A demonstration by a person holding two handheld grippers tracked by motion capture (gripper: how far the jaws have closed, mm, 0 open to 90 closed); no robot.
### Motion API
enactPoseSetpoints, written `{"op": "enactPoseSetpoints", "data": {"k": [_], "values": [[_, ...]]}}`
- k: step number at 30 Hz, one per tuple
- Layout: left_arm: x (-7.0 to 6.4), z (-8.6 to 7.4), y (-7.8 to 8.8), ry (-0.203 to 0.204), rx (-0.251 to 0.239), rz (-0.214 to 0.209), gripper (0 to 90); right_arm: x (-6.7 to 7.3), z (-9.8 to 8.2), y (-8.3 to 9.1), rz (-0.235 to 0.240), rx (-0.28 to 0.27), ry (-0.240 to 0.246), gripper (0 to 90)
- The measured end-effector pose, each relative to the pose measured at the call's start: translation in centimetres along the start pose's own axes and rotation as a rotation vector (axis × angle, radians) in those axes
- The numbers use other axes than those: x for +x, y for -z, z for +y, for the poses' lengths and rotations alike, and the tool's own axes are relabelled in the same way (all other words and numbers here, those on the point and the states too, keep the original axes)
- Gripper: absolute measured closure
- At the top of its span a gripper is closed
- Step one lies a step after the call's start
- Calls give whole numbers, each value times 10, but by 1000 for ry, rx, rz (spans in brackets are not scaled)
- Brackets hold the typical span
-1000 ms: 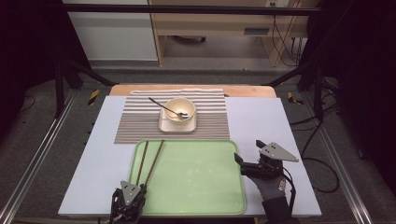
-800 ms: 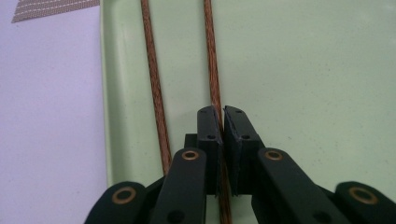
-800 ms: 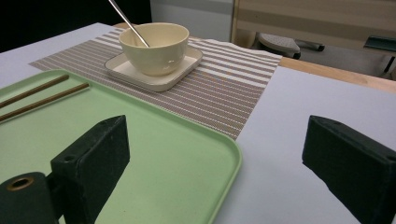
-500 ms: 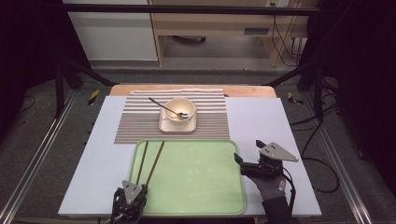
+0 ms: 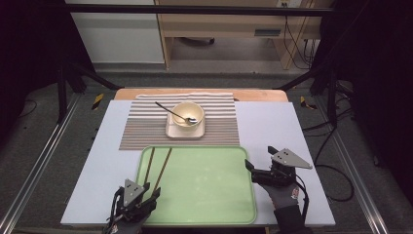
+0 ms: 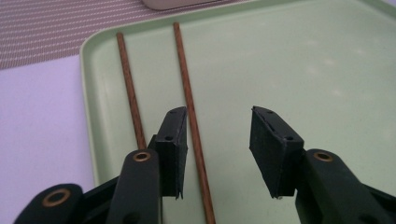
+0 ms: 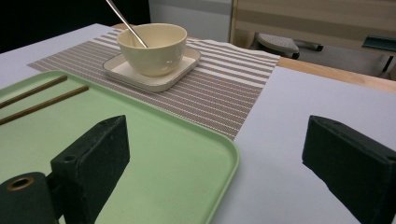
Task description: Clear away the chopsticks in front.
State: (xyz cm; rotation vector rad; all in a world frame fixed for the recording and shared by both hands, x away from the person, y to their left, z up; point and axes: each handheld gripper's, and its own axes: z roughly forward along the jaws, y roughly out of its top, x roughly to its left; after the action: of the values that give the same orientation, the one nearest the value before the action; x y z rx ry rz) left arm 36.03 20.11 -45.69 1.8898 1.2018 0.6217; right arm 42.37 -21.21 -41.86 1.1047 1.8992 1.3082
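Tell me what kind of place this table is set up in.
Probably a lab or recording rig, not a home: black frame poles flank the table, cables trail over the floor, and a green tray with chopsticks is staged beside a bowl.

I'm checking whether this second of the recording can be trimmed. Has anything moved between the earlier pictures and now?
Nothing has visibly changed. The left gripper is open over the near left corner of the green tray, by the two chopsticks; the right gripper is open at the tray's right edge. The bowl with its spoon sits on the square plate.
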Motion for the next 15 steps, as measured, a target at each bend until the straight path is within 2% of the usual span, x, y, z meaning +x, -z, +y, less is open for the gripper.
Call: {"op": "enactPoseSetpoints", "data": {"k": [2, 4, 7, 12, 15], "values": [[2, 8, -6, -10, 1, -25, 566, 0, 0, 1, 0, -2, -2, 77], [4, 13, -13, -29, 0, -31, 589, -1, 0, 1, 1, -2, -5, 77], [9, 18, -23, -31, 17, -55, 658, -1, 0, 1, 0, -2, -6, 77], [13, 19, -39, -52, 86, -49, 782, -1, 0, 1, 0, -1, -4, 77], [13, 17, -44, -55, 102, -60, 844, -1, 0, 1, 0, -1, -8, 77]]}}
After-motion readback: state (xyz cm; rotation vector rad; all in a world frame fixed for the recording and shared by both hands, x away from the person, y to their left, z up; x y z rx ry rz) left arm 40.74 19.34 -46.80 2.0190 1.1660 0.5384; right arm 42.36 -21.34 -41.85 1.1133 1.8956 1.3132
